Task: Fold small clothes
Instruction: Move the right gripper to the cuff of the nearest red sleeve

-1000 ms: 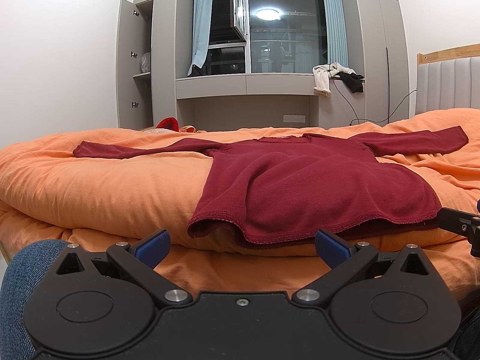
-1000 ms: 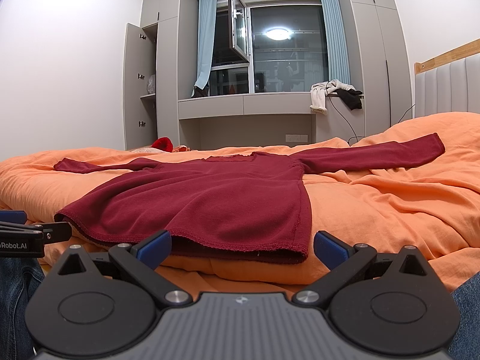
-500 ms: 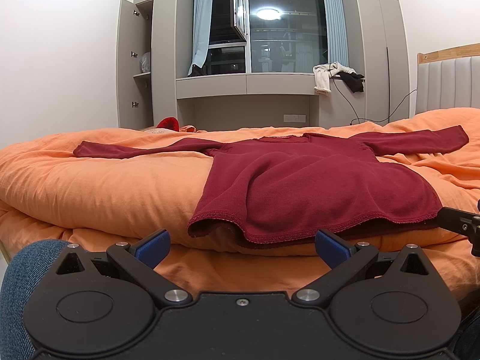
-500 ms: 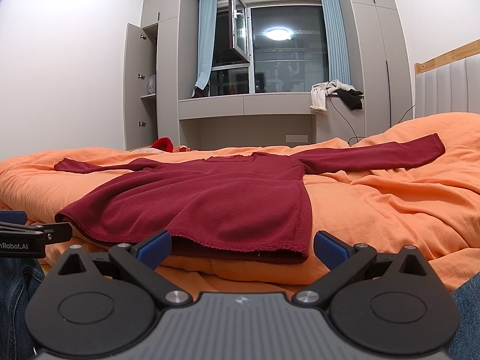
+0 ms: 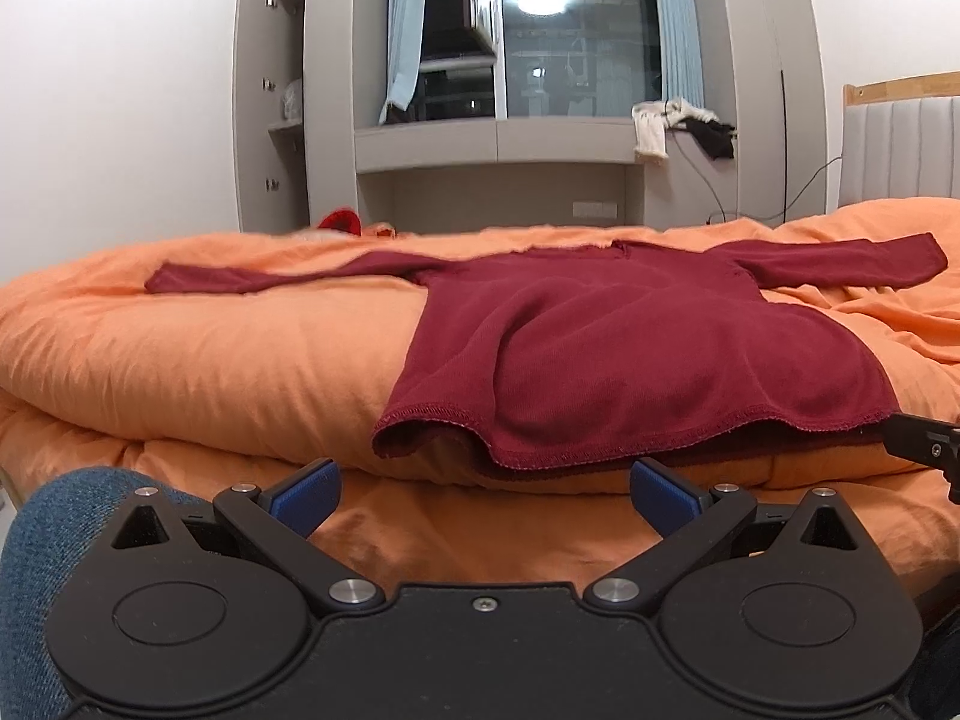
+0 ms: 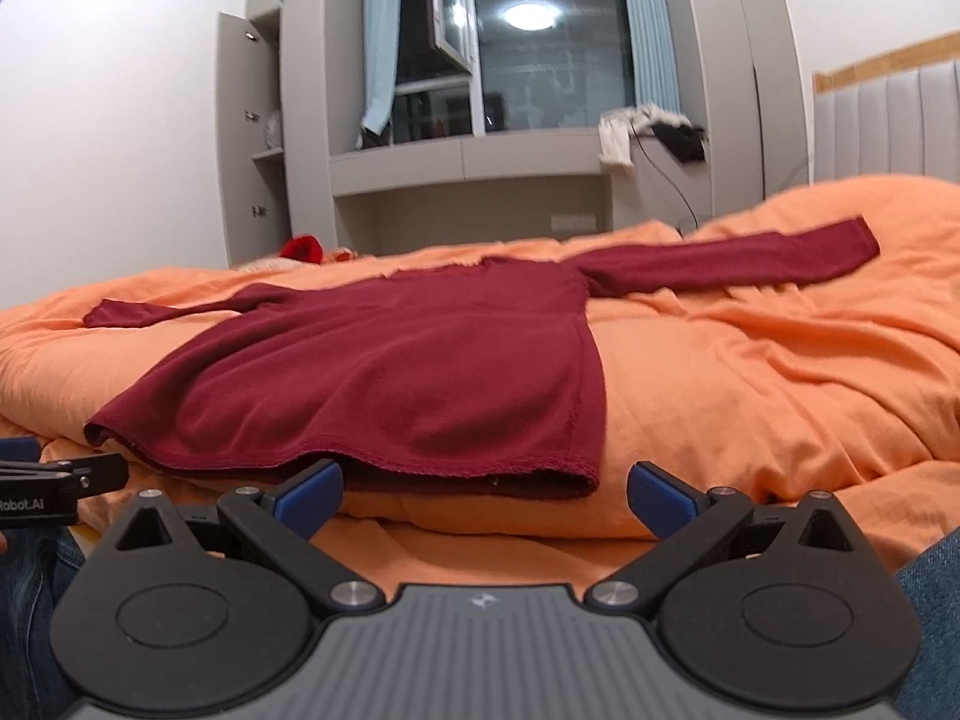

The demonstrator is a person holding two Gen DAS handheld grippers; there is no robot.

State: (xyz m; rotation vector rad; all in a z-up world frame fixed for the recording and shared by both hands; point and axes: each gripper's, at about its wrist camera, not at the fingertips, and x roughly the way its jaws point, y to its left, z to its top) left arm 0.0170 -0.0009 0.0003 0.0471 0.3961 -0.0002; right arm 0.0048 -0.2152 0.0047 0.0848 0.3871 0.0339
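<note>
1. The red sweater (image 5: 630, 354) lies flat on the orange blanket (image 5: 198, 354), sleeves spread out, its bottom edge closest to both tongs.
2. It looks soft, light and floppy. It will bend and sag, so grab the bottom corners.
3. The left tongs (image 5: 485, 498) and the right tongs (image 6: 485, 498) are spread wide, holding nothing, just short of the sweater.
4. The left tongs, seen from the right, read "Robot.AI".

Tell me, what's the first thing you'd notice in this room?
A dark red sweater lies flat with both sleeves spread wide on a bright orange duvet covering the bed. Close to the sweater's near hem, the left hand-held gripper and the right hand-held gripper wait with jaws open. Behind, a ceiling light reflection glows in the dark window.
</note>
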